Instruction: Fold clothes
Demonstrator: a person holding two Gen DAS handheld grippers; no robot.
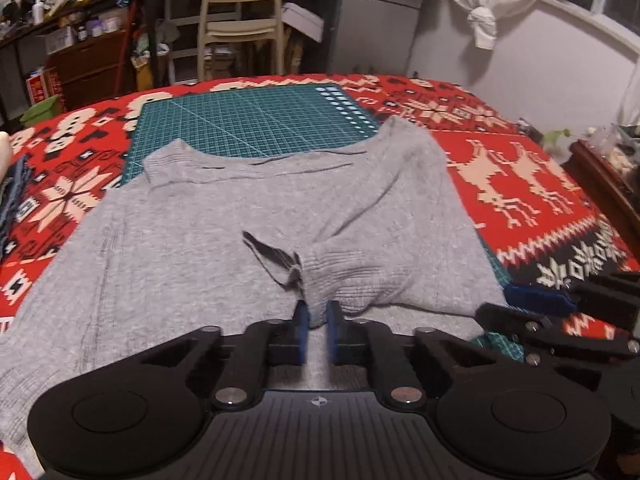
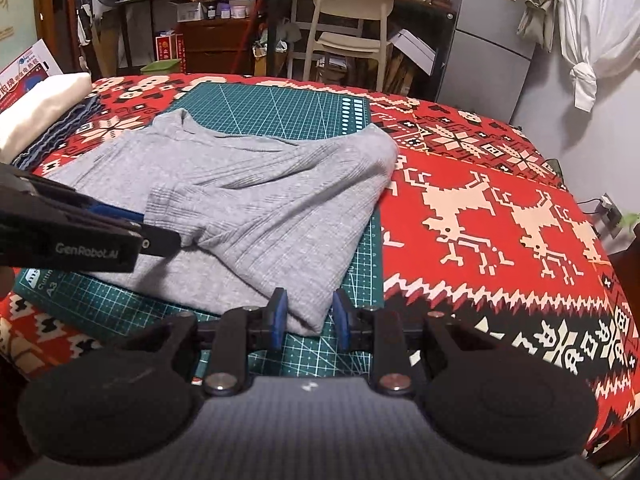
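A grey knit sweater (image 1: 200, 240) lies spread over a green cutting mat (image 1: 248, 120), one sleeve folded across its body. My left gripper (image 1: 318, 316) is shut on that sleeve's ribbed cuff (image 1: 340, 280), with the fabric pinched between the blue pads. In the right wrist view the sweater (image 2: 260, 184) shows with its near right corner (image 2: 308, 316) between the pads of my right gripper (image 2: 309, 312), which is shut on that thick fold. The left gripper (image 2: 160, 240) reaches in from the left there. The right gripper (image 1: 516, 304) sits at the sweater's right edge in the left wrist view.
A red patterned cloth (image 2: 480, 184) covers the table. A folded white cloth (image 2: 40, 108) and denim (image 2: 60, 132) lie at the left edge. Beyond the far edge stand a cream chair (image 2: 352, 20) and cluttered shelves. The table's right side drops off near a dark wooden piece (image 1: 600, 184).
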